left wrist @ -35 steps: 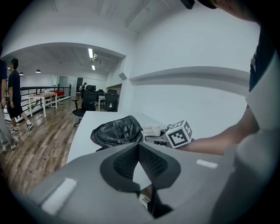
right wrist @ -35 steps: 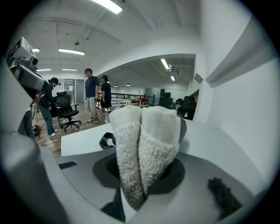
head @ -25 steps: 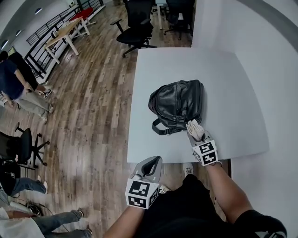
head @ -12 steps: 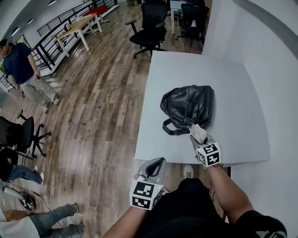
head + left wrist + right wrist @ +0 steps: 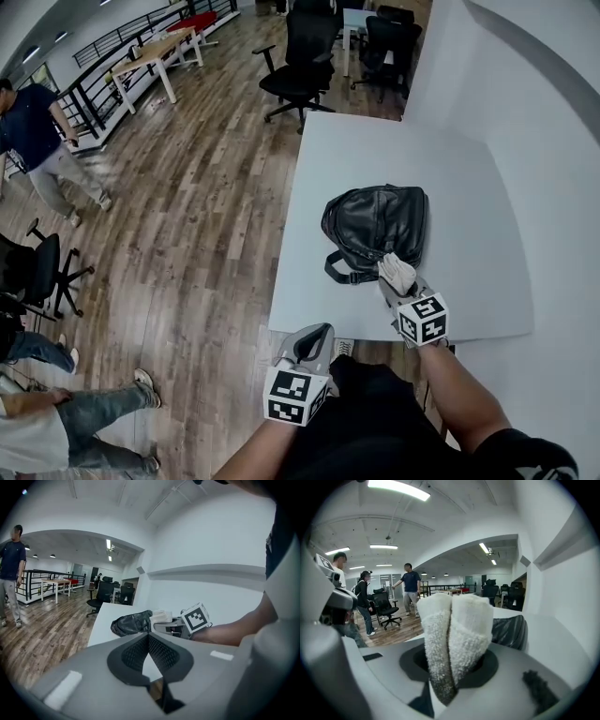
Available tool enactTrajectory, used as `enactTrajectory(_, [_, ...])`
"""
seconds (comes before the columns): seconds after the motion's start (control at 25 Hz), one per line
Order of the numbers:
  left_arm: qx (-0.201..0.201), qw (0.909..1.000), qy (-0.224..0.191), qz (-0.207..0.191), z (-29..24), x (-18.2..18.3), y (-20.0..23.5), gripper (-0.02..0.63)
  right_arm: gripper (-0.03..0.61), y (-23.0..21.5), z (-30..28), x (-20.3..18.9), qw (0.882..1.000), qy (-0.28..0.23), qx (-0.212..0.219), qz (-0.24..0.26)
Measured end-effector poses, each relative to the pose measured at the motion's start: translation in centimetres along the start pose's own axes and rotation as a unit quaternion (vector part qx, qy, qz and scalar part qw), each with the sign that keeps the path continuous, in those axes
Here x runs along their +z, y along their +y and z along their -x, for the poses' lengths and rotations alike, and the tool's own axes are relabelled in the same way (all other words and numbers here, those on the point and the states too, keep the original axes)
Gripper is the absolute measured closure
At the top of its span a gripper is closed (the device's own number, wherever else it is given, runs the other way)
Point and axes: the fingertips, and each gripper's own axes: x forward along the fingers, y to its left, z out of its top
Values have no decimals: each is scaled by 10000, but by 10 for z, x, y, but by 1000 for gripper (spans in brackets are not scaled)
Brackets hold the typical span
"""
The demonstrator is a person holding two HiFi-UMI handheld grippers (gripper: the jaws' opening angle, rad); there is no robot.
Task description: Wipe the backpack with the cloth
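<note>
Gripping the folded white cloth (image 5: 452, 634) deep between closed jaws, the right gripper (image 5: 401, 283) holds it at the near edge of the black backpack (image 5: 375, 225), which lies flat on the white counter (image 5: 469, 178). The cloth looks soft and light; the bag looks limp and slick, so it probably needs steadying at its strap. The left gripper (image 5: 314, 339) hangs off the counter, jaws together on nothing; only the head view shows cloth against bag, only the right gripper view the hold on the fold.

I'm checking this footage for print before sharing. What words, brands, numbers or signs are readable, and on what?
No readable text anywhere.
The backpack: no brand or label can be made out.
The cloth: plain, no tag visible.
The left hand-held gripper and right hand-held gripper: square black-and-white markers only, no letters or digits.
</note>
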Motion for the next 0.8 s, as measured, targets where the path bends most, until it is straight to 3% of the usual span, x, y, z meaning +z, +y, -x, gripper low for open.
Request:
enactTrajectory(0.32, [201,9998,-67,-66,-15,17,25,607,480,-3,-21,52,9990,-377,239,50])
enactTrajectory(0.8, [515,9986,11,-82,-46,36,74,607,480,-63,-107,103,9988,-433,140,162])
